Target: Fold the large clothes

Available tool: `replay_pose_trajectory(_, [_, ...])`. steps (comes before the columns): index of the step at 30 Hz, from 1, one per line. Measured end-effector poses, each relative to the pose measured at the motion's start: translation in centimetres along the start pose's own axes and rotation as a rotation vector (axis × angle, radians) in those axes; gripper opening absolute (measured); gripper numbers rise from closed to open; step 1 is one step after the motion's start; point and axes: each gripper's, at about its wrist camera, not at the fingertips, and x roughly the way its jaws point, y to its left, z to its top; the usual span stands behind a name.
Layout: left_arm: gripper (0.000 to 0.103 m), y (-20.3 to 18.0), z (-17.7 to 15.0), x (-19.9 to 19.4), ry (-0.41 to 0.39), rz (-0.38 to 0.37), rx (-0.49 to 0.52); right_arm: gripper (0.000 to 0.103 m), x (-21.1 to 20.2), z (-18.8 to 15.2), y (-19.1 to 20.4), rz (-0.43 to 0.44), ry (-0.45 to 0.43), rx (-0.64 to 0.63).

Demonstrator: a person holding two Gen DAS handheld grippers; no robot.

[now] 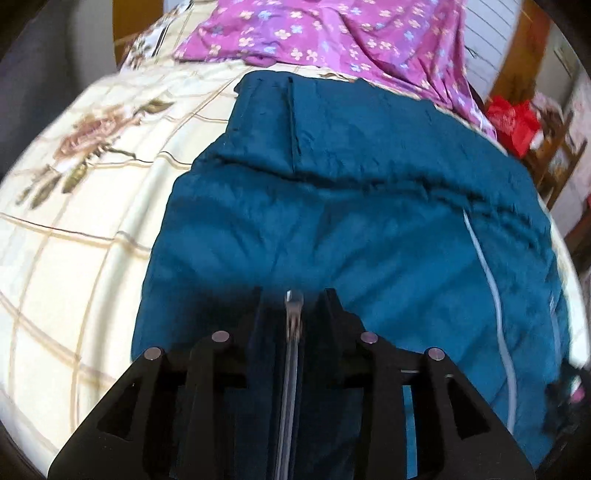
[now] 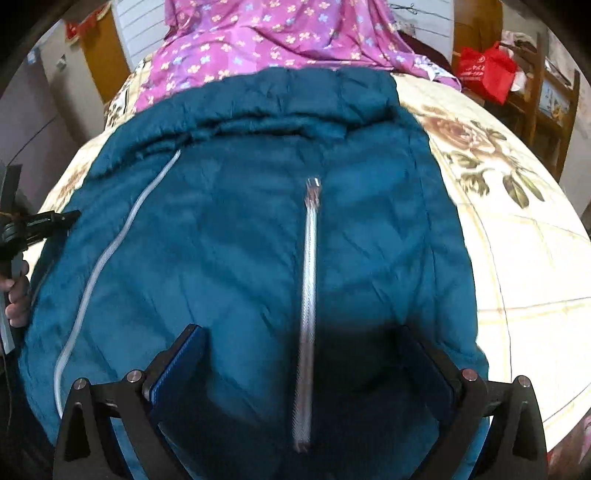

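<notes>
**Teal jacket laid flat on the bed, grippers above its near hem**

The teal jacket [image 2: 236,236] is spread across the bed, on a cream floral bedspread [image 1: 85,206], with its near hem below both cameras. The left gripper [image 1: 293,306] is seen with its jaws drawn close but parted by a narrow gap, nothing pinched between them. The right gripper [image 2: 306,369] is held spread wide over the cloth, its blue pads clear of the fabric. A white zipper [image 2: 110,251] runs up the garment's left half. Further up, a rumpled cross fold [image 1: 332,177] is seen, so the top seems already turned over; a hold on the hem is judged the likely aim. Beyond lies a purple flowered cloth [image 1: 332,33], and a red bag [image 2: 487,70] sits off the bed.
</notes>
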Motion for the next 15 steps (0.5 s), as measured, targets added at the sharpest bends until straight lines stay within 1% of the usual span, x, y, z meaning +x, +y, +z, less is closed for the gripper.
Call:
replay_pose_trajectory(1, [0.041, -0.4, -0.5, -0.3, -0.012, 0.005, 0.019, 0.103, -0.2, -0.2, -0.1, 0.006, -0.004, -0.018])
replay_pose_trajectory(2, [0.05, -0.6, -1.0, -0.4, -0.02, 0.006, 0.034, 0.103, -0.3, -0.6, -0.2, 0.016, -0.011, -0.023])
replay_pose_trajectory(4, [0.057, -0.8, -1.7, -0.5, -0.032, 0.012, 0.051, 0.103, -0.5, -1.1, -0.2, 0.019, -0.014, -0.041])
replay_pose_trajectory(5, [0.059, -0.8, -1.9, -0.4, -0.036, 0.017, 0.052, 0.103, -0.5, -1.3, 0.0, 0.019, -0.013, -0.052])
replay_pose_trajectory(6, [0.061, -0.7, -1.9, -0.4, -0.038, 0.022, 0.049, 0.103, -0.5, -1.5, 0.0, 0.02, -0.013, -0.065])
replay_pose_trajectory(8, [0.068, -0.6, -2.1, -0.3, -0.041, 0.036, 0.037, 0.103, -0.5, -1.7, 0.0, 0.018, -0.016, -0.083])
replay_pose_trajectory(10, [0.07, -0.6, -2.2, -0.2, -0.04, 0.043, 0.034, 0.103, -0.5, -1.7, 0.1, 0.016, -0.017, -0.093])
replay_pose_trajectory(15, [0.071, -0.7, -2.3, -0.3, -0.041, 0.05, 0.035, 0.103, -0.4, -1.6, 0.1, 0.017, -0.015, -0.102])
